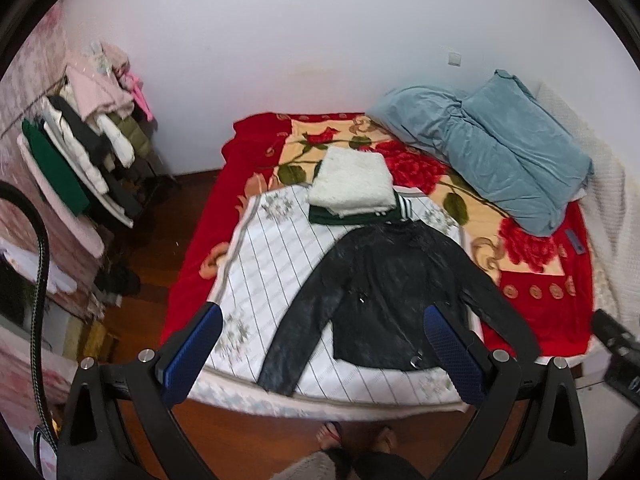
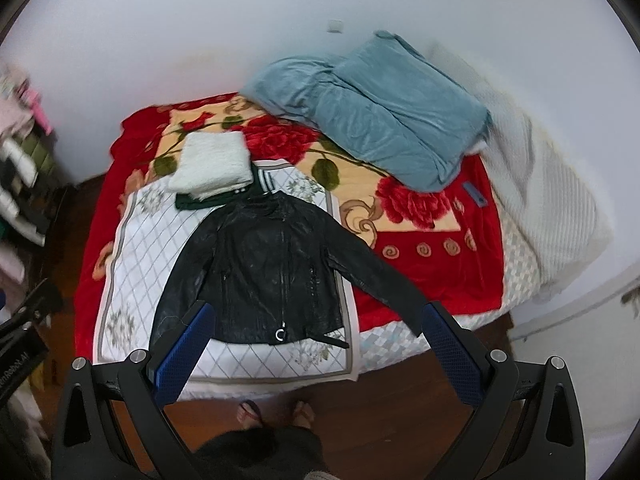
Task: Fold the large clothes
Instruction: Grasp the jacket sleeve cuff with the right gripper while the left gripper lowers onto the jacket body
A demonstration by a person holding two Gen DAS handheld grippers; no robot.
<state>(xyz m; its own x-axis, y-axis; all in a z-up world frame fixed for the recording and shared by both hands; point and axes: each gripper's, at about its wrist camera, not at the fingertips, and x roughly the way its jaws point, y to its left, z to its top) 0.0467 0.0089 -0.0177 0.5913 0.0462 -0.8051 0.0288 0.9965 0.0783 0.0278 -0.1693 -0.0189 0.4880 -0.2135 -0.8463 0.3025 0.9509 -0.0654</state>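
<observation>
A black leather jacket (image 1: 396, 292) lies flat and front up on a white checked quilt (image 1: 276, 256) on the bed, both sleeves spread out. It also shows in the right wrist view (image 2: 268, 272), zipped, with a ring pull at the hem. My left gripper (image 1: 324, 320) is open and empty, held high above the bed's near edge. My right gripper (image 2: 320, 316) is open and empty, also held above the jacket's hem. Beyond the collar lies a folded white fluffy garment (image 1: 352, 188) on a folded dark green one (image 1: 352, 216).
A red flowered blanket (image 1: 536, 288) covers the bed. A blue duvet (image 1: 504, 148) is heaped at the far right. A rack of hanging clothes (image 1: 80, 156) stands left of the bed. A person's feet (image 2: 276, 412) stand on the wooden floor at the bed's near edge.
</observation>
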